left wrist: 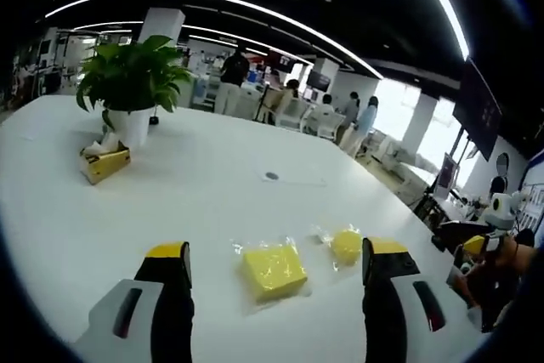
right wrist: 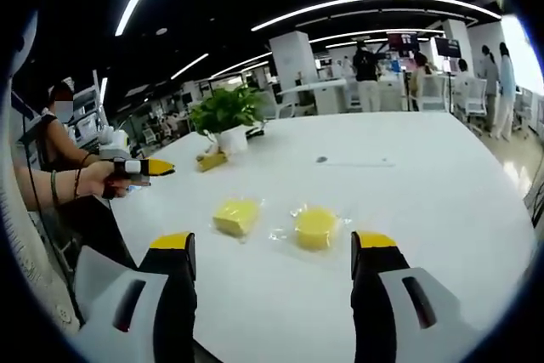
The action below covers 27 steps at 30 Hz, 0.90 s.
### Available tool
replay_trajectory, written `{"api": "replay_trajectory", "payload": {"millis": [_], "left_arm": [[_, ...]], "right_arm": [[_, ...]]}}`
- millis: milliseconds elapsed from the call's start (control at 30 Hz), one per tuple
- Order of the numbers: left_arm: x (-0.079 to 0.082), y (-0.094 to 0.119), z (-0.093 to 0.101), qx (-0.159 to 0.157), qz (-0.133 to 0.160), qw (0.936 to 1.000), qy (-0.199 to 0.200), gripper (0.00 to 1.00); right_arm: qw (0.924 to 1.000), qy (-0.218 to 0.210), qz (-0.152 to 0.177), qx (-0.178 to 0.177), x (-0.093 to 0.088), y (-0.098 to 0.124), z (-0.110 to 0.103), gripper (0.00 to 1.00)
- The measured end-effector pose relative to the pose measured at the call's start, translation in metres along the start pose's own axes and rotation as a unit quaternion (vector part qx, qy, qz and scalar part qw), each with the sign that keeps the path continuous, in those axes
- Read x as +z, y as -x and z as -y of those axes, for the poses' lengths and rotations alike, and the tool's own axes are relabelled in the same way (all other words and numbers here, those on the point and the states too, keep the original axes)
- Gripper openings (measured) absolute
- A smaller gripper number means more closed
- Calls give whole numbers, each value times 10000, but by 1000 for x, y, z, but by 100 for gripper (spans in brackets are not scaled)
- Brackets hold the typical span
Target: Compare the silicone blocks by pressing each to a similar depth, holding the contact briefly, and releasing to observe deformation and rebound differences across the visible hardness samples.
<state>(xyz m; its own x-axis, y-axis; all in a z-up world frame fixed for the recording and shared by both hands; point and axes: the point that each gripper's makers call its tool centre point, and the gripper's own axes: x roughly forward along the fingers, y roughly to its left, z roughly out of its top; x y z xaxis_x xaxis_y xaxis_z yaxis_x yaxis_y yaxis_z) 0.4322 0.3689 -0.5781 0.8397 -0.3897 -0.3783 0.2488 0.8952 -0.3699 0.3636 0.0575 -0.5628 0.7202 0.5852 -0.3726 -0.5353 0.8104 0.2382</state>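
Both tongs open over the table, no block touched yet.

The square block (left wrist: 274,270) lies ahead between the left gripper (left wrist: 276,265) jaws; the round block (right wrist: 315,227) lies just beside it, nearer the right gripper (right wrist: 274,248), on the white table (right wrist: 408,201).

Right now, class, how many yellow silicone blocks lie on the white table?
2: a square yellow silicone block on the plant side, and a round yellow silicone block beside it, apart, each on clear wrapping. None looks hidden.
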Motion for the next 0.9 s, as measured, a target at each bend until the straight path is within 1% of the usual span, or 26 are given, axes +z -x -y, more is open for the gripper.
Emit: {"api": "replay_trajectory", "payload": {"millis": [67,167,300,367,467,533,600,667,900], "left_arm": [[-4,-10,-2,-25,-57,9999,101,82],[-13,-28,-5,-105,-240,9995,189,81],[-20,-47,-9,-157,-348,9988,310,81],[-24,-57,-13,-190,-380,9981,443,81],[-31,-73,-23,-203,-440,9969,615,80],[-34,-80,-28,-190,-441,9964,699,80],[-38,-88,-32,-206,-466,9947,893,80],[-41,-93,-35,-219,-463,9937,1000,79],[-56,-111,-42,-336,-529,9899,1273,71]], "right_arm": [[10000,-38,-22,-49,-1,-3,5,69],[9999,-54,-97,-74,-3,-8,8,69],[9997,-82,-192,-88,-6,-13,10,69],[9996,-81,-241,-88,-7,-16,11,69],[9994,-79,-331,-95,-11,-22,15,69],[9992,-85,-379,-105,-12,-25,17,69],[9990,-84,-425,-106,-14,-28,19,69],[9989,-73,-446,-110,-14,-30,19,69],[9980,-28,-619,-101,-20,-40,23,69]]}}
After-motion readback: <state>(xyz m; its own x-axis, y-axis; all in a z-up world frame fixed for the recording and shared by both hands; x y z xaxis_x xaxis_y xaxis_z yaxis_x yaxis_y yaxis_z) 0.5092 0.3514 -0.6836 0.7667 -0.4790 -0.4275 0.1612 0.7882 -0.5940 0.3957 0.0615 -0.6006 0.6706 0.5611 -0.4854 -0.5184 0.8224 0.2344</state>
